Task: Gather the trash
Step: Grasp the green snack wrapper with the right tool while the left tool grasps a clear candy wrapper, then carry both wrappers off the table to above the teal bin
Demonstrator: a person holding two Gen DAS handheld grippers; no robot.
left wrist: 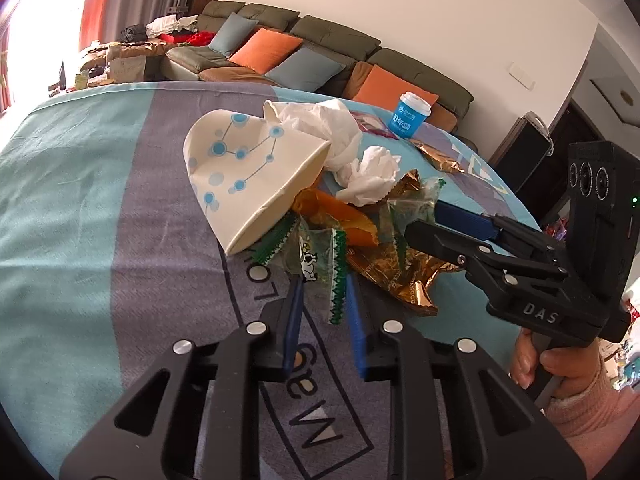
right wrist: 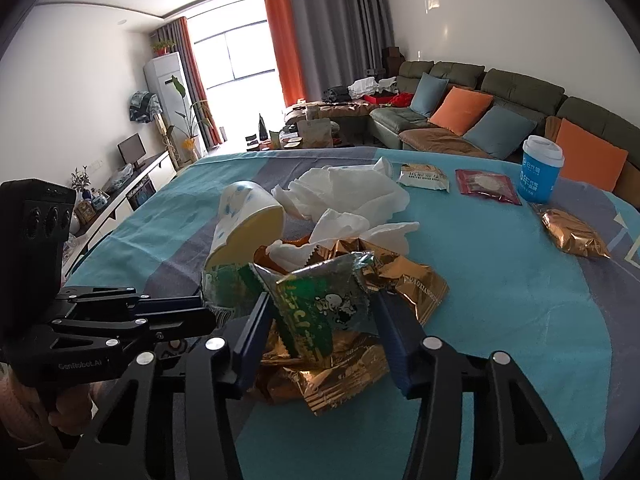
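The trash stands largely gathered into one heap near the middle of the tablecloth [right wrist: 520, 280], and both grippers are working at its near edge. The heap comprises a crushed paper cup [left wrist: 244, 176] lying on its side at the 10 o'clock edge, crumpled white tissues [right wrist: 344, 196] at 12 o'clock, gold foil wrappers [right wrist: 404, 280] on the right-hand side and green-printed clear wrappers [right wrist: 316, 312] at the front. The left gripper [left wrist: 320, 304] has its fingers partly open with a green-edged wrapper [left wrist: 320, 264] hanging between them; whether either pad presses it cannot be told. The right gripper [right wrist: 320, 320] is spread wider, its fingers standing either side of the green wrapper and the gold foil beneath, with no firm clamp visible. In the left wrist view the right gripper enters from 3 o'clock with its tips at the pile. Outstanding items lie apart from the heap: a pale snack packet [right wrist: 424, 178] and a red packet [right wrist: 486, 186] at about 1 o'clock, a separate gold packet [right wrist: 572, 236] at 2 o'clock, and an upright blue lidded cup [right wrist: 540, 174] near the far edge. No bin or bag appears in either view. Judged from this, consolidation is roughly two-thirds done; the outliers and final removal of the heap are not yet done.
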